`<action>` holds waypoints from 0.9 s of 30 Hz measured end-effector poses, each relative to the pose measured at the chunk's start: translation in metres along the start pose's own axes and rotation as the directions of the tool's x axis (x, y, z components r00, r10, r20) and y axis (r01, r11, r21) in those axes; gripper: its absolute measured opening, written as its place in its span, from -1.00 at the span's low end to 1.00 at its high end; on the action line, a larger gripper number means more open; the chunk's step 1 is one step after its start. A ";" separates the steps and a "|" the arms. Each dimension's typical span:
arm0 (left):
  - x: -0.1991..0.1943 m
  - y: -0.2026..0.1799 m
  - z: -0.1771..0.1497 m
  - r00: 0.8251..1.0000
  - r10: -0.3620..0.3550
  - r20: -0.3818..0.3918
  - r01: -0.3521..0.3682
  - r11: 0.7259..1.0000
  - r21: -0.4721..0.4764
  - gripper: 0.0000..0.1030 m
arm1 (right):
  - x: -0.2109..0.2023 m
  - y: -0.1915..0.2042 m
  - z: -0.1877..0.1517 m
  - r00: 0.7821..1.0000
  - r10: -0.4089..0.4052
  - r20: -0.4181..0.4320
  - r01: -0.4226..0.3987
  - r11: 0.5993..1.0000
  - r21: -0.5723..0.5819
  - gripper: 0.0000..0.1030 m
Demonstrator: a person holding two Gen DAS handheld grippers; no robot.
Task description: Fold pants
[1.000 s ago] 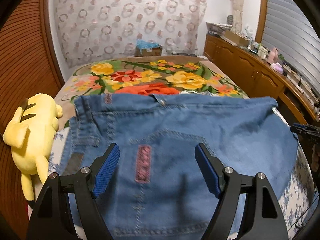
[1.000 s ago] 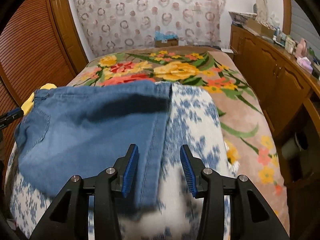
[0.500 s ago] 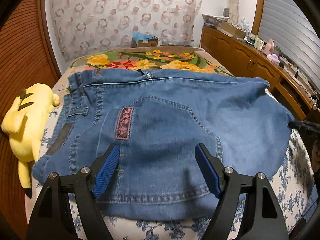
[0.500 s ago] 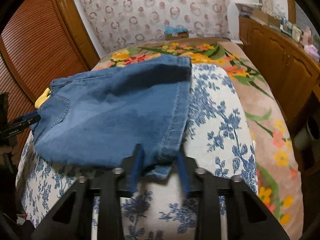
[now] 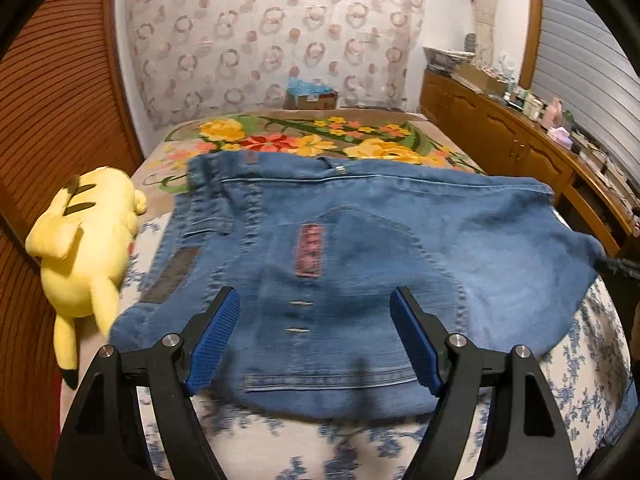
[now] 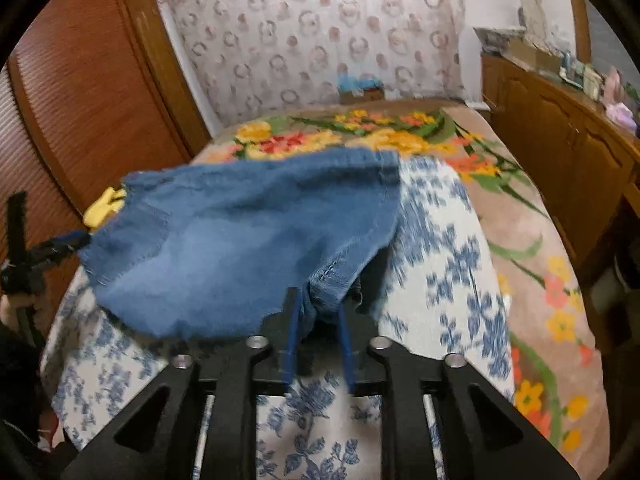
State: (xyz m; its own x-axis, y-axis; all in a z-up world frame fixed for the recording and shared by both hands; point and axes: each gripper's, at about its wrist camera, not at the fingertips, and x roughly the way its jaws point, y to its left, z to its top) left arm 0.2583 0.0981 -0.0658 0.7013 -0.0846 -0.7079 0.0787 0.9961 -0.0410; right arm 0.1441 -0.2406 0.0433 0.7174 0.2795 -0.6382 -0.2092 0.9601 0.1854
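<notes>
Folded blue denim pants (image 5: 360,256) lie on the blue-and-white floral cloth (image 5: 592,360) on the bed, back pocket and waistband up. My left gripper (image 5: 316,320) is open and empty, its blue pads hovering over the pants' near edge. My right gripper (image 6: 318,312) is shut on the near corner of the pants (image 6: 240,240) and lifts it a little off the cloth (image 6: 440,248). The right gripper's tip shows at the right edge of the left wrist view (image 5: 618,266), at the pants' corner. The left gripper shows at the left edge of the right wrist view (image 6: 44,252).
A yellow plush toy (image 5: 84,240) lies left of the pants by the wooden slatted wall (image 5: 52,120). A flowered blanket (image 5: 300,140) covers the far bed. A cardboard box (image 5: 310,98) sits at the head. A wooden cabinet (image 5: 520,148) with clutter runs along the right.
My right gripper closed on the pants' near corner and pulled it back and up. My left gripper stayed open and drew back a little from the pants.
</notes>
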 end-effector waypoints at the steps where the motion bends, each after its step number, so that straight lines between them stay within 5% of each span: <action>1: 0.000 0.006 -0.001 1.000 0.012 -0.001 -0.012 1.000 -0.009 0.52 | 0.004 -0.001 -0.002 1.000 -0.018 -0.014 0.018 1.000 0.001 -0.30; 5: -0.002 0.030 -0.007 0.998 0.059 -0.002 -0.059 0.997 -0.041 0.53 | 0.018 -0.003 -0.006 0.995 -0.063 -0.071 0.065 0.998 0.023 -0.14; 15: 0.003 0.090 -0.021 0.985 0.171 -0.020 -0.172 0.977 -0.124 0.53 | 0.042 0.006 0.007 0.995 -0.041 -0.095 0.043 0.999 0.014 -0.11; 27: 0.032 0.118 -0.032 0.977 0.190 -0.093 -0.205 0.960 -0.189 0.37 | 0.054 0.010 0.010 0.995 -0.035 -0.096 0.033 0.999 -0.027 -0.11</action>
State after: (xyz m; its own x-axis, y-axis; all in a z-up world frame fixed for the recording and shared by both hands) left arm 0.2675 0.2141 -0.1155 0.6348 0.1094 -0.7649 -0.2021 0.9790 -0.0276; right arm 0.1873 -0.2164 0.0183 0.6574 0.2441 -0.7129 -0.2030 0.9685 0.1444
